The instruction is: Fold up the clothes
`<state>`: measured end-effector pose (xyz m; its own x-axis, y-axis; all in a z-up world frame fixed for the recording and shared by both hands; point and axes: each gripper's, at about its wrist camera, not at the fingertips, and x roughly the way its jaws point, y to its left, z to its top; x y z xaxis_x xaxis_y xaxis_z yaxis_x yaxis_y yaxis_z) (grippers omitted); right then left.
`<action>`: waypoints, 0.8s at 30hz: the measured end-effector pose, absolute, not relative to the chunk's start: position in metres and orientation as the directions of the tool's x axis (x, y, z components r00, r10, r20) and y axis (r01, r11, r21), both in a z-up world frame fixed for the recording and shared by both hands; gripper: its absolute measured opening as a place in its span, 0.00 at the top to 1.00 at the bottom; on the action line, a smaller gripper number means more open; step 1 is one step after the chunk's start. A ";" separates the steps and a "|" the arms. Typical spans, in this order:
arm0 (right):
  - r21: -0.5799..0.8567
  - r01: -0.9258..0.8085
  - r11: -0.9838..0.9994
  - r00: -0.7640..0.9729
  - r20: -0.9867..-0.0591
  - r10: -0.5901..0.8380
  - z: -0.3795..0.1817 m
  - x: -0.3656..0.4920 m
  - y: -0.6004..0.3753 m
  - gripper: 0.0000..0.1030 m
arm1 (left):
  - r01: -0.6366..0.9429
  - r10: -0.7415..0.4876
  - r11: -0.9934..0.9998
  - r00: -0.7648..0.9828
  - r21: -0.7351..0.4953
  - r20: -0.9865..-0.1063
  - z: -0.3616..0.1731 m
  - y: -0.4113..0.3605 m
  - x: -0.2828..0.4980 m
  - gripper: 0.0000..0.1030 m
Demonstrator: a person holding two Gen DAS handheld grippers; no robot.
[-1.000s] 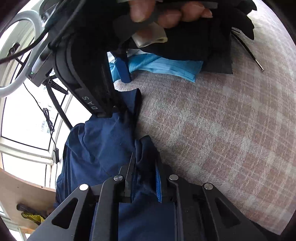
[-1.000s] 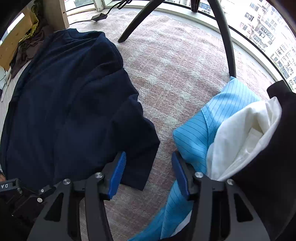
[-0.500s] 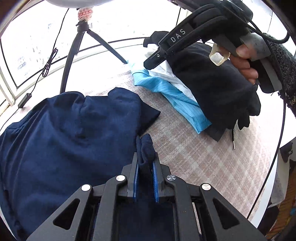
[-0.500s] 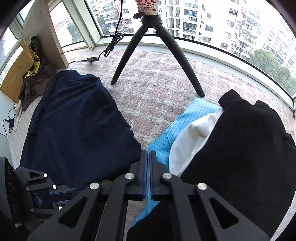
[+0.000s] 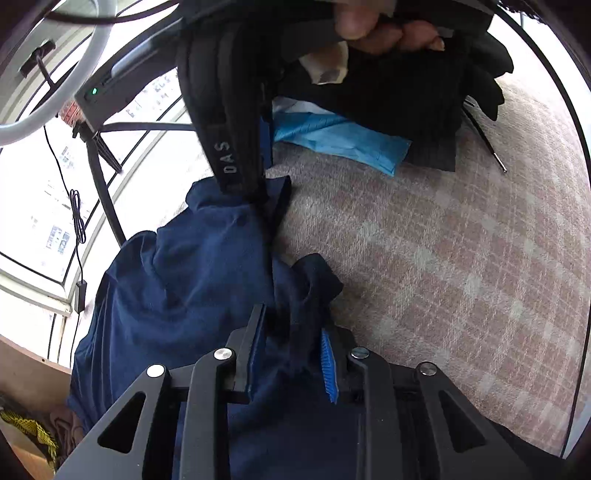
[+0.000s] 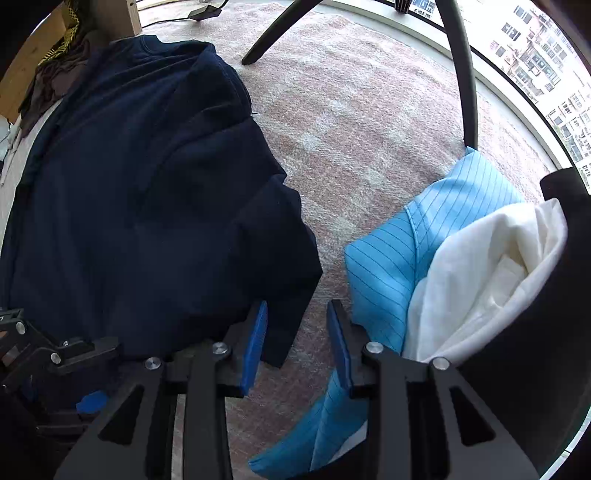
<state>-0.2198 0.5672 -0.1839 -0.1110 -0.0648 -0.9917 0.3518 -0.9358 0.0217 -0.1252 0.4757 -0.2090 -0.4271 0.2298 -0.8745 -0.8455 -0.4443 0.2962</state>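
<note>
The clothes lie on a carpet point(image 6: 354, 122) with a faded check pattern in pink and grey, which covers the floor beside large curved windows; through the glass, tall apartment buildings point(image 6: 535, 59) are visible. Black tripod legs point(image 6: 463, 74) stand on the carpet near the window, and a wooden piece of furniture point(image 6: 122, 18) is at the far left corner. The navy T-shirt point(image 6: 140, 192) is spread flat on the carpet. The left hand-held gripper point(image 5: 291, 354) is clamped on a bunched fold of this navy cloth, and its jaws are opening slightly. The right hand-held gripper point(image 6: 297, 332) points down over the shirt's sleeve edge; its jaws are opening, the sleeve corner lies between them, and the pads do not press on it. To the right is a pile: a light blue striped garment point(image 6: 391, 251), a white garment point(image 6: 491, 266) and a black garment point(image 6: 535, 369).
</note>
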 end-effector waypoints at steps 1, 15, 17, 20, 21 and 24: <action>0.049 0.345 -0.937 -0.101 -0.991 -0.089 -0.183 -0.219 0.569 0.97 | -0.844 0.245 -0.474 -0.401 0.251 -0.883 -0.208 0.469 -0.132 0.86; 0.004 0.252 -0.968 -0.297 -0.952 -0.081 -0.099 -0.244 0.612 0.99 | -0.807 0.523 -0.556 -0.153 -0.199 -0.839 -0.183 0.446 -0.163 0.90; -0.009 0.262 -0.965 -0.281 -0.957 -0.068 -0.106 -0.243 0.608 0.98 | -0.827 0.482 -0.541 -0.156 -0.153 -0.862 -0.190 0.454 -0.155 0.89; -0.013 0.267 -0.964 -0.261 -0.963 -0.060 -0.117 -0.241 0.604 0.98 | -0.846 0.470 -0.522 -0.183 -0.105 -0.863 -0.187 0.459 -0.145 0.76; -0.010 0.267 -0.964 -0.256 -0.965 -0.060 -0.121 -0.241 0.604 0.98 | -0.851 0.471 -0.518 -0.193 -0.092 -0.861 -0.185 0.461 -0.142 0.74; 0.007 0.261 -0.965 -0.235 -0.969 -0.071 -0.125 -0.242 0.608 0.98 | -0.875 0.477 -0.482 -0.207 -0.057 -0.854 -0.181 0.477 -0.133 0.69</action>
<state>-0.2424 0.6083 -0.1253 -0.2354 -0.0711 -0.9693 0.2614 -0.9652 0.0073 -0.1326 0.4772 -0.1809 -0.2073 0.4772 -0.8540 -0.8745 -0.4816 -0.0568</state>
